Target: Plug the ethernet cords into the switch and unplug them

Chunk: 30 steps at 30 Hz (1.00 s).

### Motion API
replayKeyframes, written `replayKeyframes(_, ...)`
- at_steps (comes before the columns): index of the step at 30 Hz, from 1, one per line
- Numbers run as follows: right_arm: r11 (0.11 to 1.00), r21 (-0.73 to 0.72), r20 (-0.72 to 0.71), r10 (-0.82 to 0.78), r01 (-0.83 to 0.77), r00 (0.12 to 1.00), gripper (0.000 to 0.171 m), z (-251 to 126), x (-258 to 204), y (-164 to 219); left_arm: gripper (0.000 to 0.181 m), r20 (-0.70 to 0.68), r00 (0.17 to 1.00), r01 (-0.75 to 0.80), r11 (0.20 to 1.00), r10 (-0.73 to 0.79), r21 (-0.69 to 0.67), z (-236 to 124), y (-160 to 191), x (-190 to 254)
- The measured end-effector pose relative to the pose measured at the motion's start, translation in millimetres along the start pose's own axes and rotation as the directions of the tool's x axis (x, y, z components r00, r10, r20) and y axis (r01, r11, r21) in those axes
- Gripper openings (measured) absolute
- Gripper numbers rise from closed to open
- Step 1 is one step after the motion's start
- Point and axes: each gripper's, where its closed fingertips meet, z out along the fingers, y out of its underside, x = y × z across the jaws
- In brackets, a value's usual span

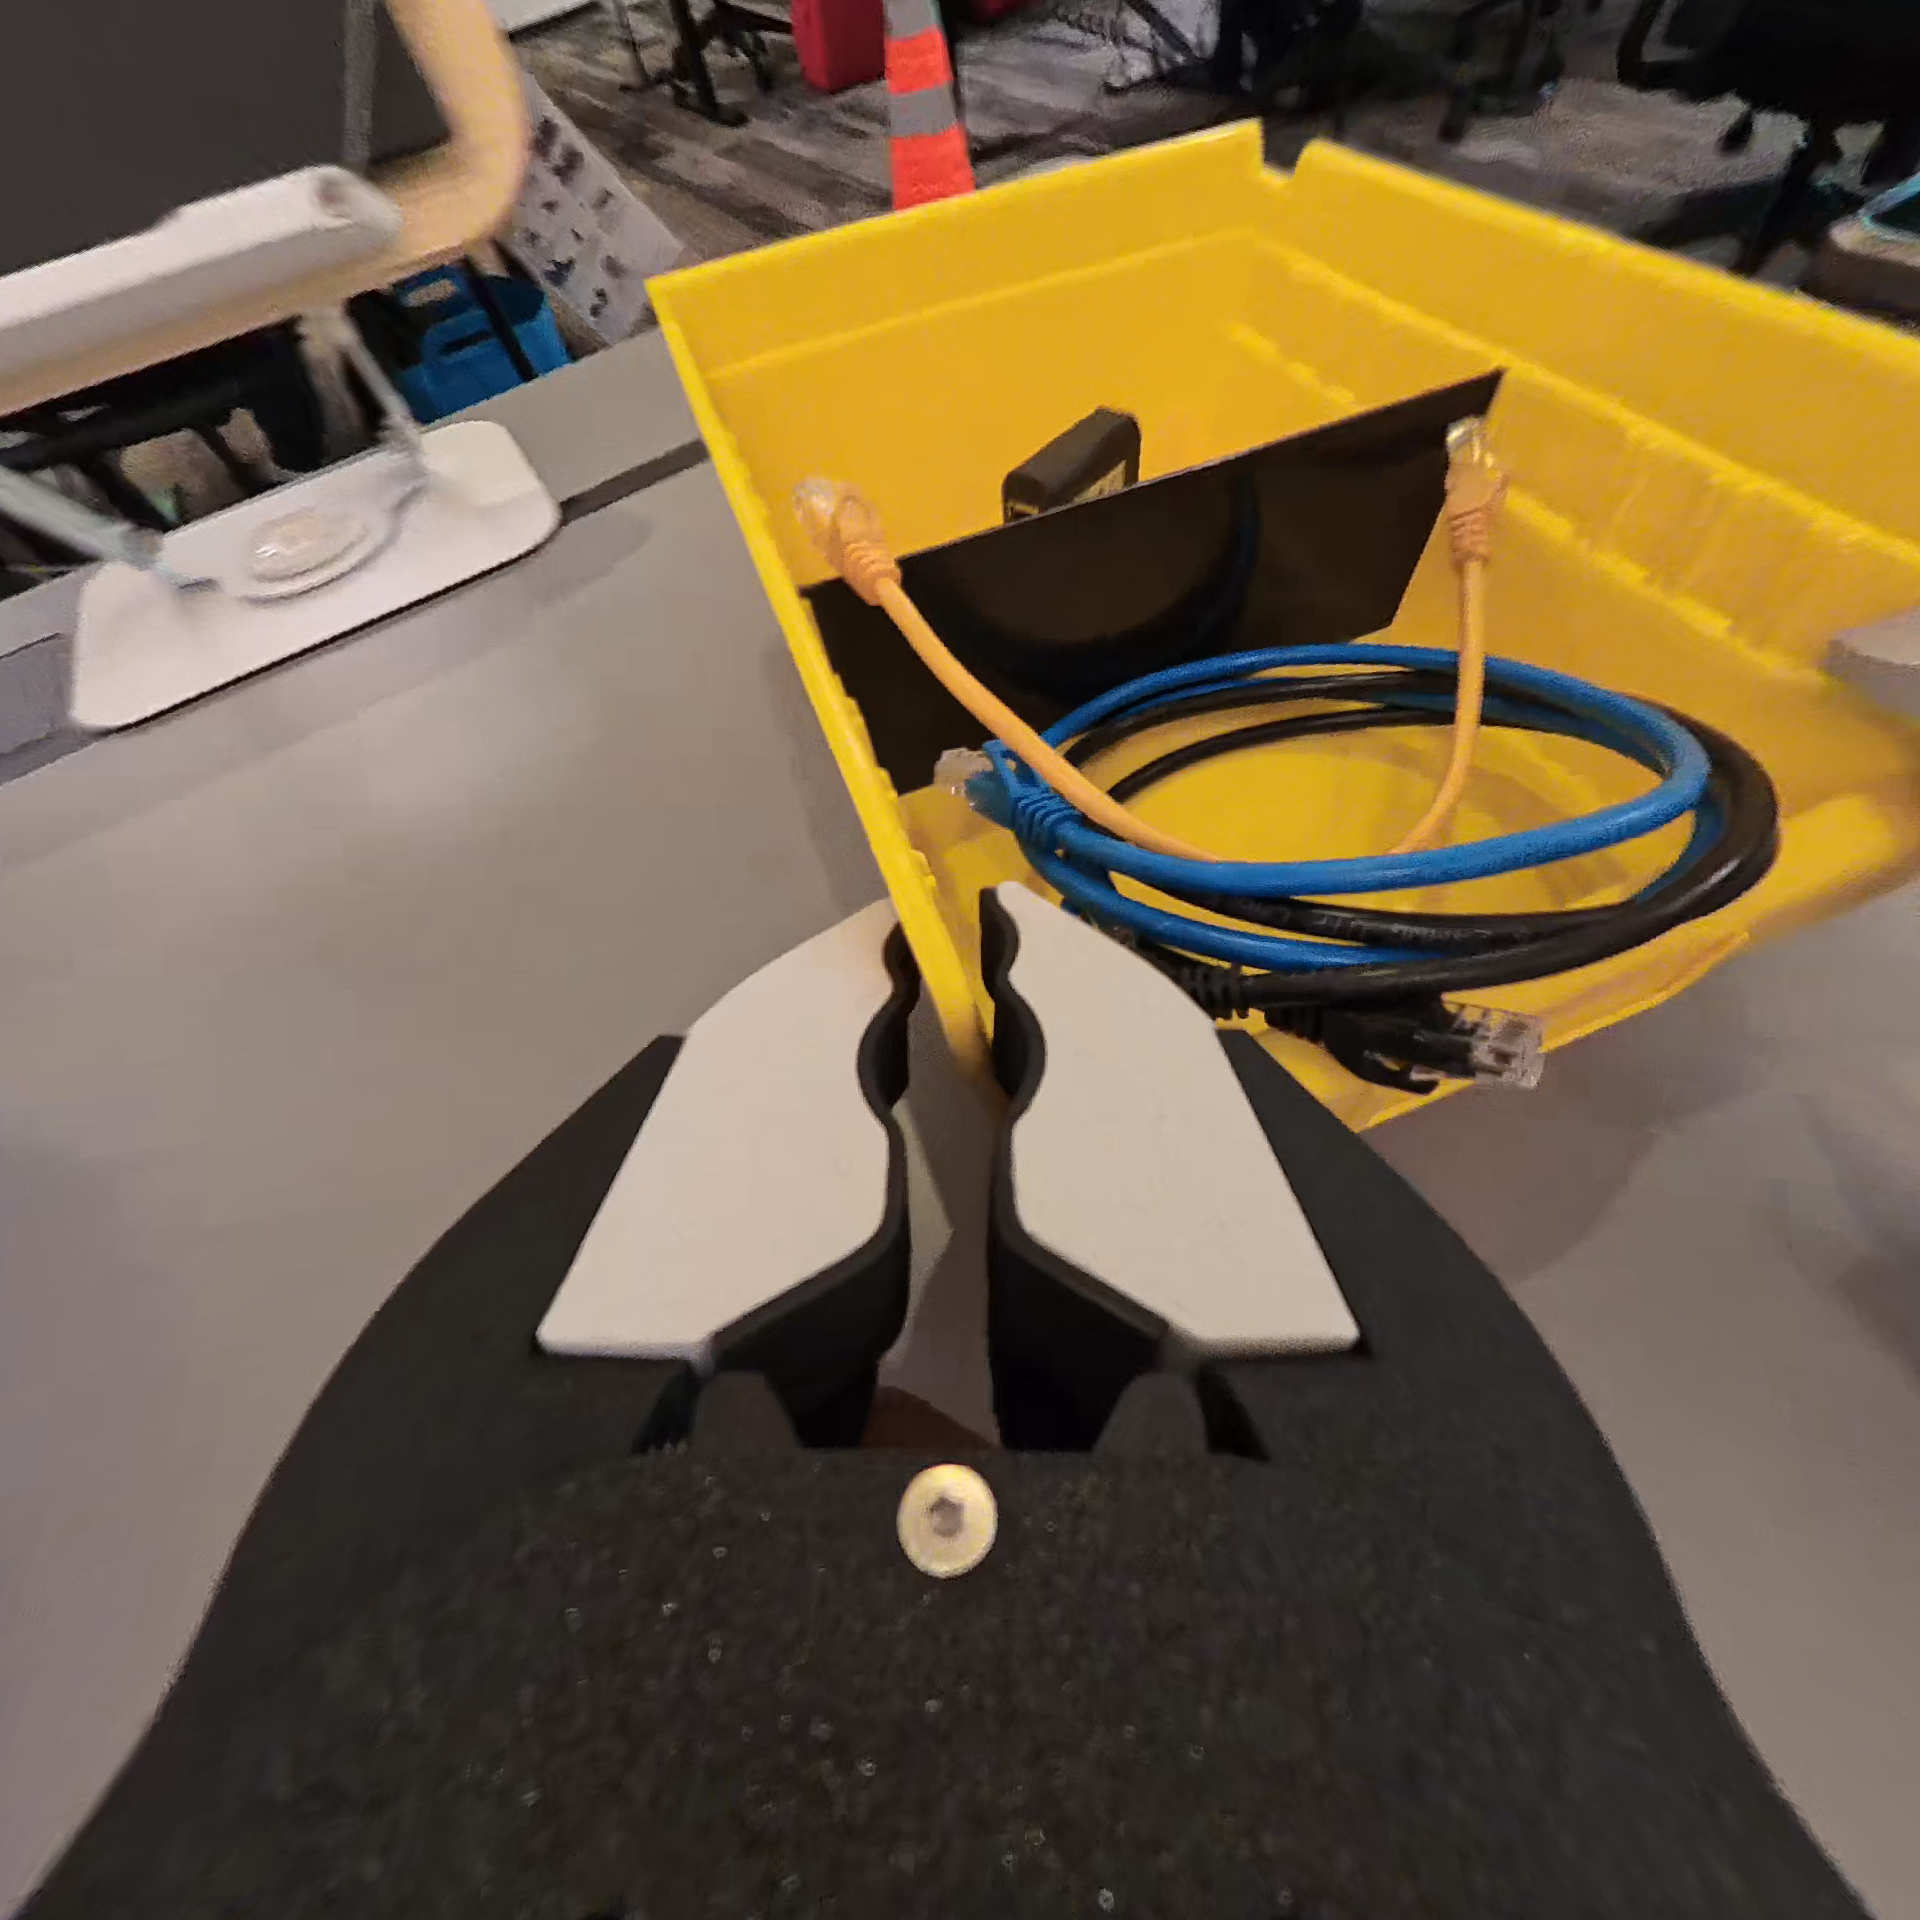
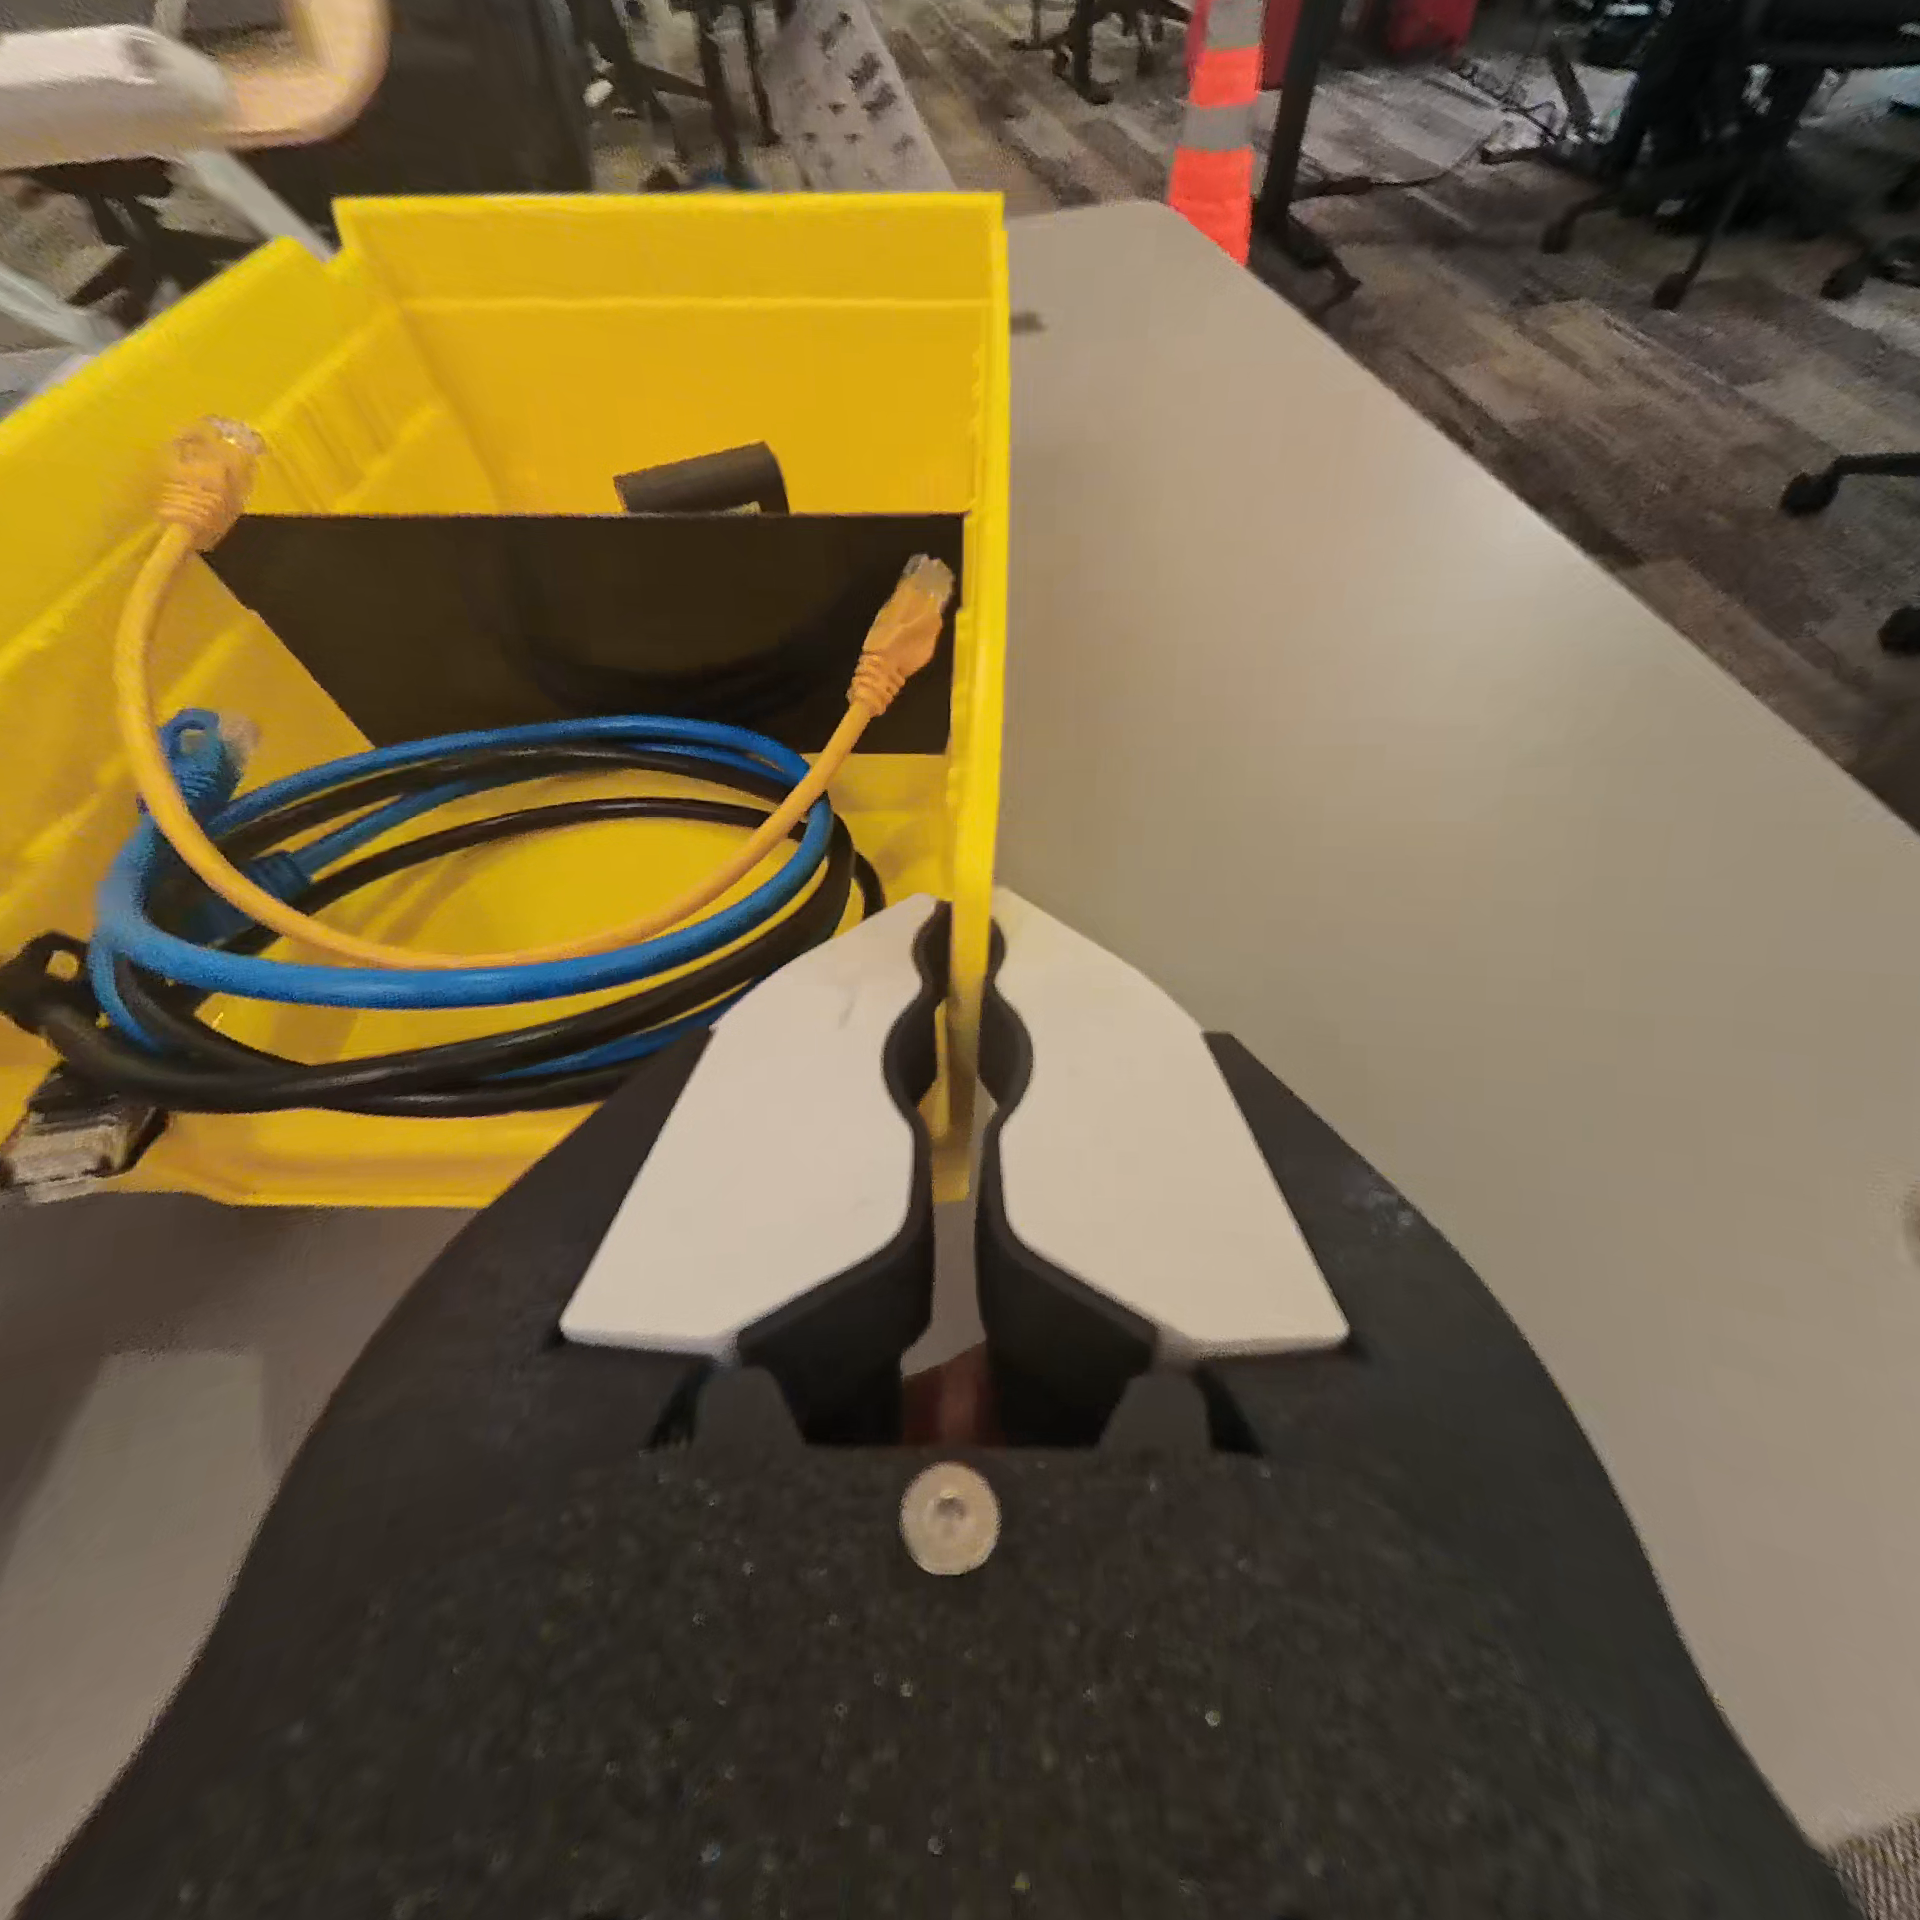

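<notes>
A yellow bin (image 1: 1039, 312) stands on the grey table (image 1: 416, 935). It holds a coiled blue ethernet cord (image 1: 1403, 883), a black cord (image 1: 1558, 966) and a short orange cord (image 1: 987, 707). A black divider (image 1: 1143, 582) crosses the bin, and a small black box (image 1: 1075, 462) stands behind it. My left gripper (image 1: 951, 935) is shut on the bin's left wall near its front corner. My right gripper (image 2: 966, 935) is shut on the bin's right wall (image 2: 982, 623). The right wrist view also shows the blue cord (image 2: 468, 977), the orange cord (image 2: 312, 935), the divider (image 2: 582, 623) and the box (image 2: 707, 478).
A white stand with a flat base (image 1: 312, 561) sits on the table to the left of the bin. An orange cone (image 2: 1216, 125) and office chairs stand on the floor beyond the table. The table's edge (image 2: 1558, 582) runs to the right of the bin. Left tips to right tips: about 20 cm.
</notes>
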Motion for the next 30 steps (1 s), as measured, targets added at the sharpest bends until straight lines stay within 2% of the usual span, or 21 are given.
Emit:
replayKeyframes(4, 0.997, 0.06, 0.104, -0.061, 0.055, 0.993, 0.002, -3, -61, -11, 0.011, 0.08, 0.991, 0.1, 0.994, -0.103, 0.036, -44, 8, -48)
replayKeyframes(9, 0.968, 0.208, 0.172, -0.181, 0.144, 0.968, 0.004, -5, -149, -36, 0.01, 0.249, 0.961, 0.101, 0.991, -0.12, 0.09, -91, 18, -123)
replayKeyframes(15, 0.973, 0.13, 0.237, -0.216, 0.19, 0.947, 0.004, 28, -210, -20, 0.008, 0.344, 0.928, 0.144, 0.989, -0.146, 0.033, -89, 61, -178)
replayKeyframes(19, 0.952, 0.142, 0.252, -0.3, 0.271, 0.92, 0.004, 37, -220, -10, 0.009, 0.38, 0.919, 0.094, 0.994, -0.107, 0.055, -87, 76, -186)
replayKeyframes(21, 0.956, 0.129, 0.31, -0.291, 0.264, 0.905, 0.005, 39, -222, -8, 0.01, 0.359, 0.927, 0.106, 0.994, -0.111, 0.035, -90, 80, -182)
replayKeyframes(22, 0.957, 0.131, 0.358, -0.29, 0.26, 0.888, 0.008, 37, -223, -8, 0.013, 0.339, 0.934, 0.116, 0.993, -0.115, 0.017, -93, 83, -178)
replayKeyframes(24, 0.949, 0.151, 0.432, -0.314, 0.275, 0.845, 0.033, 29, -220, -8, 0.021, 0.328, 0.934, 0.138, 0.99, -0.142, 0.034, -106, 81, -175)
replayKeyframes(25, 0.941, 0.17, 0.456, -0.339, 0.293, 0.823, 0.035, 23, -215, -7, 0.022, 0.315, 0.937, 0.145, 0.989, -0.151, 0.042, -113, 79, -172)
replayKeyframes(27, 0.919, 0.253, 0.442, -0.388, 0.303, 0.808, 0.035, 10, -198, -15, 0.034, 0.289, 0.944, 0.149, 0.987, -0.159, 0.056, -130, 75, -166)
replayKeyframes(30, 0.904, 0.36, 0.432, -0.381, 0.23, 0.818, 0.026, -9, -177, -37, 0.032, 0.294, 0.949, 0.074, 0.988, -0.111, 0.136, -169, 67, -167)
